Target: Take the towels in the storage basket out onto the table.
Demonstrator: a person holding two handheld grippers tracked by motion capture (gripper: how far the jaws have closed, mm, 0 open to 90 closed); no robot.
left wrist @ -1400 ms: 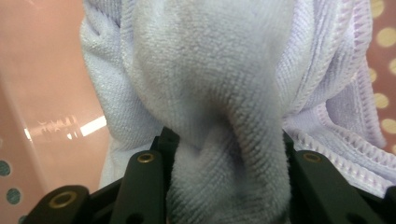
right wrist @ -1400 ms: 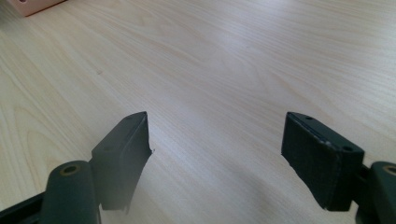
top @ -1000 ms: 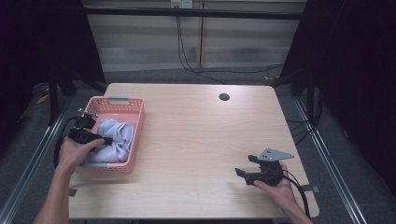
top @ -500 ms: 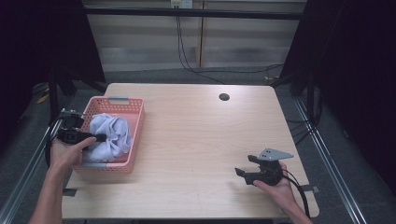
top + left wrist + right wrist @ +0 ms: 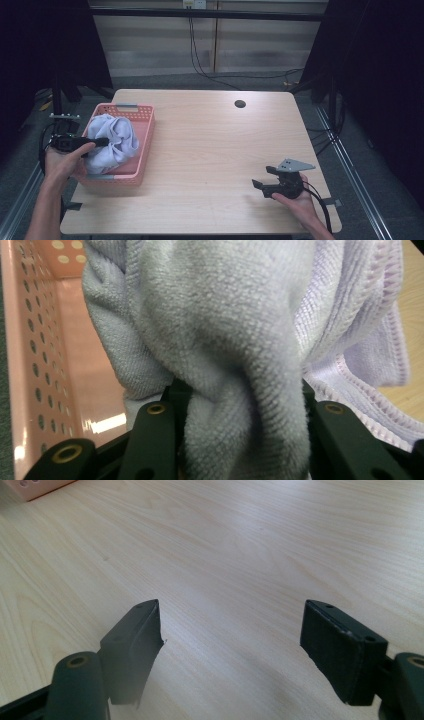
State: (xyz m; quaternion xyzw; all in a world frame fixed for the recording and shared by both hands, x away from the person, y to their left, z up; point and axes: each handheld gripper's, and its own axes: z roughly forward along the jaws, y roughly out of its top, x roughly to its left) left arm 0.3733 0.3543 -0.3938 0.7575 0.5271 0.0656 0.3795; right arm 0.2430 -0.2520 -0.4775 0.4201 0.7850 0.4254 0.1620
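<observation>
From the lower left of the high view the person's left forearm runs up along the worktop's (image 5: 210, 145) edge, the hand wrapped over the left gripper (image 5: 95, 142), which lies roughly level and points rightward across the left wall of the pink basket (image 5: 142, 150). Its fingers (image 5: 155, 435) are clamped on a fold of the pale lilac towel (image 5: 112, 140) — in the left gripper view the grey-lilac terry (image 5: 235, 340) bulges up from between the two black jaws and drapes over them, with the stitched hem hanging to the right and the perforated pink wall of the basket (image 5: 35, 365) standing at the left. The towel sits bunched inside the basket, heaped above its rim at the far end, and the basket rests at the left edge of the worktop. The right hand comes in from the bottom right, palm under the right gripper (image 5: 261, 186), which lies low near the front right corner of the worktop, well apart from the basket, its grey plate on top and its nose turned toward the left. Its fingers (image 5: 132, 645) stand wide apart with only bare pale wood between them — nothing held. A small dark round hole (image 5: 240, 104) sits in the worktop near the far edge.
</observation>
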